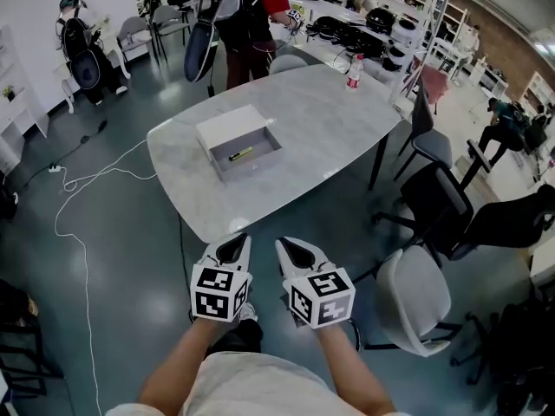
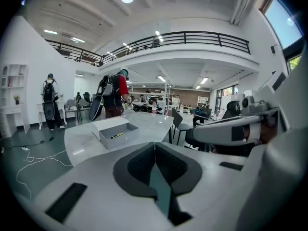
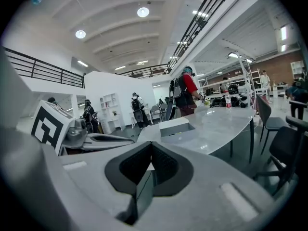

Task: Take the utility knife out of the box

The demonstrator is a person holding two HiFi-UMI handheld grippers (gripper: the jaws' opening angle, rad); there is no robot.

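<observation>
A grey open box with its white lid leaning at the back stands on the marble table. Inside lies a yellow and black utility knife, also seen in the left gripper view as the utility knife in the box. My left gripper and right gripper hover side by side short of the table's near edge, both shut with nothing held. In the right gripper view the box is ahead on the table.
A person with a backpack stands at the table's far side. A bottle stands at the far right of the table. Chairs are at the right; a white cable trails on the floor at the left.
</observation>
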